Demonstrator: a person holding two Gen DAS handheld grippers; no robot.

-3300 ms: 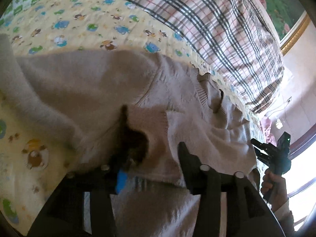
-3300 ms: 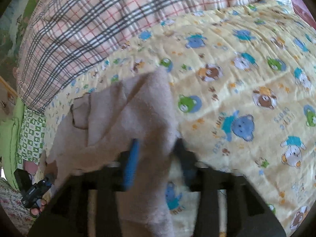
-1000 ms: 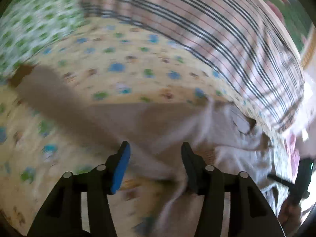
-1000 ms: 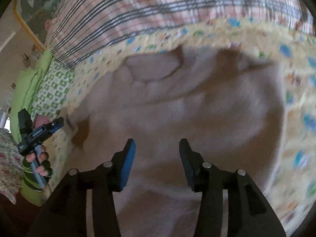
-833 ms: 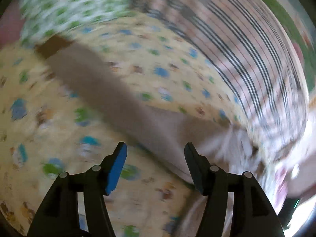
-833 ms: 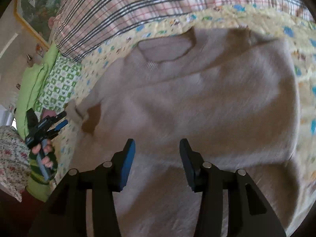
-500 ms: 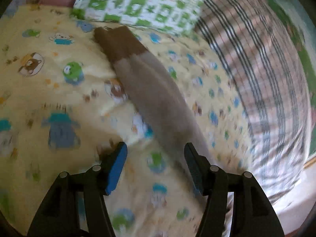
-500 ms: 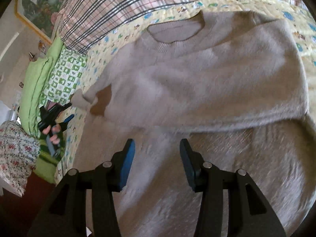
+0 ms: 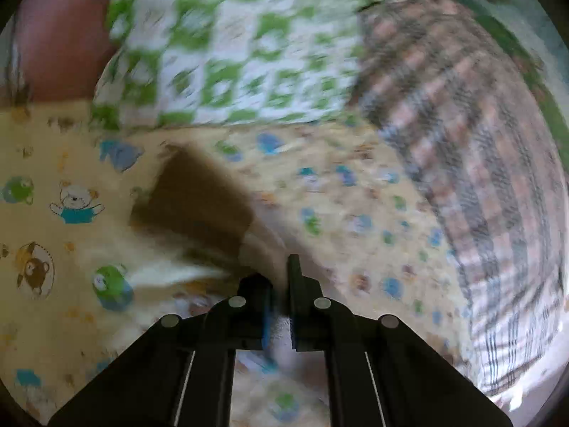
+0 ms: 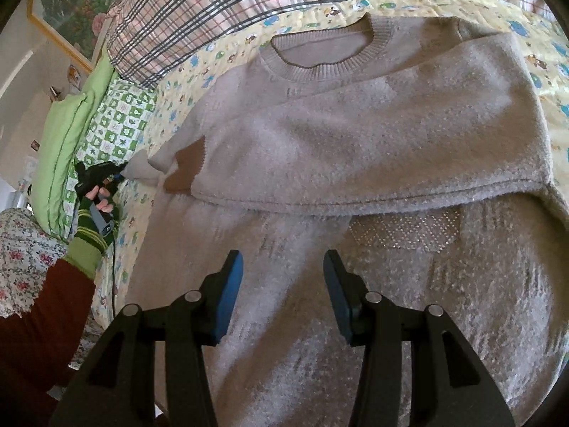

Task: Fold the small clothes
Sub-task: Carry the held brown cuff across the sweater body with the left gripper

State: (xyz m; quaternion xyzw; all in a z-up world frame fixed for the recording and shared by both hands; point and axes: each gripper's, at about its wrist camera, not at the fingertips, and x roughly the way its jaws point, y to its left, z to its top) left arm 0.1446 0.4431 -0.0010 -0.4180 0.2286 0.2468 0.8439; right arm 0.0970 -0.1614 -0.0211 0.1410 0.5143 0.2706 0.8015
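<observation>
Beige fuzzy knit fills my right wrist view: the sweater (image 10: 355,135) lies spread on the bed, on a yellow quilt (image 10: 547,82) printed with little cartoon bears. Its ribbed round collar (image 10: 320,66) sits toward the plaid pillow (image 10: 199,10), and one sleeve is folded across the chest, its brown cuff (image 10: 186,169) ending in a jagged edge. My right tongs (image 10: 282,290) hover over the lower body of the sweater, jaws about half apart with blue pads, nothing between them.

Out at the far left edge of that view my left hand (image 10: 97,203), in a green striped fingerless glove, holds the left tongs (image 10: 119,174) at the tip of the other sleeve (image 10: 142,167). The left wrist view is smeared by blur, but there the left tongs have just snapped closed, and pale sleeve fabric is pinched between the jaws, with the soft brown cuff lying just beyond them on the quilt. A green-and-white checked pillow (image 9: 227,53) bulges behind.
</observation>
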